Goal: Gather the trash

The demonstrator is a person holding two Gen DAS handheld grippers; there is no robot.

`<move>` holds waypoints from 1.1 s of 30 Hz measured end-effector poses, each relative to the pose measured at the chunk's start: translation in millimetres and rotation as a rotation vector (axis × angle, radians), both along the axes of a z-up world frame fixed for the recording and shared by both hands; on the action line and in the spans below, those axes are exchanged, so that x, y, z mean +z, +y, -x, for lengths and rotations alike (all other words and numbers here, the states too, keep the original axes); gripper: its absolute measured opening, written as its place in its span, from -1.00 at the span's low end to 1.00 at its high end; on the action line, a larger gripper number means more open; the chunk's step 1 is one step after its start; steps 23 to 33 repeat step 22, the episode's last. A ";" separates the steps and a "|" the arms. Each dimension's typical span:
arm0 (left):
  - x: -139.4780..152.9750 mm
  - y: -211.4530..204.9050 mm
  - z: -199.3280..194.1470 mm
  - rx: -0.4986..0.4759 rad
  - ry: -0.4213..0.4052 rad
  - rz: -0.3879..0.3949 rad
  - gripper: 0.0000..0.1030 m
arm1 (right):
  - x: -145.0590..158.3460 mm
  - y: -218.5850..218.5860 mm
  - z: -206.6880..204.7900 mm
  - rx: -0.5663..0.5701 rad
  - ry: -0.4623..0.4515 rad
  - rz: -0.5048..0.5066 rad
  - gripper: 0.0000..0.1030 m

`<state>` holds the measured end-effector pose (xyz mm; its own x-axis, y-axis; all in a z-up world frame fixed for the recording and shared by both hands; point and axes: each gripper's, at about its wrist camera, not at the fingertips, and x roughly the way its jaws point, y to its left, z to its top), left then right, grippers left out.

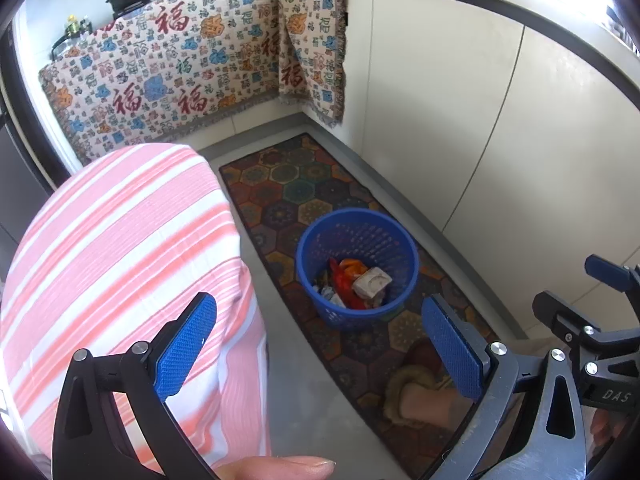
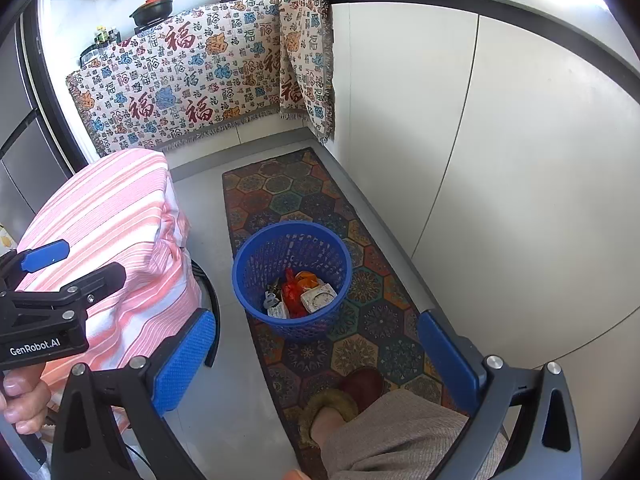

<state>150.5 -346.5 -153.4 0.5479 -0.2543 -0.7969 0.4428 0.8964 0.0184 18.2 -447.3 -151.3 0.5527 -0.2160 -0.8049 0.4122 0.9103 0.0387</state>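
A blue plastic basket [image 1: 356,232] stands on the patterned floor rug and also shows in the right wrist view [image 2: 256,256]. Inside it lies trash [image 1: 354,282]: red and orange wrappers, a whitish crumpled pack and small paper bits, also seen in the right wrist view [image 2: 302,294]. My left gripper [image 1: 320,344] is open and empty, held above the floor short of the basket. My right gripper [image 2: 316,356] is open and empty, also above the rug near the basket. Each gripper appears at the edge of the other's view.
A table under a pink-and-white striped cloth [image 1: 120,248] stands at the left. White cabinet doors [image 2: 500,160] run along the right. A patterned cloth [image 1: 168,68] hangs over the far counter with pans on top. The person's slippered foot [image 2: 344,396] rests on the rug [image 2: 280,192].
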 end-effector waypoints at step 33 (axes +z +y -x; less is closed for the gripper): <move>-4.9 12.4 -4.1 -0.003 0.013 0.020 0.97 | -9.6 3.3 -3.0 -0.006 0.019 -0.007 1.00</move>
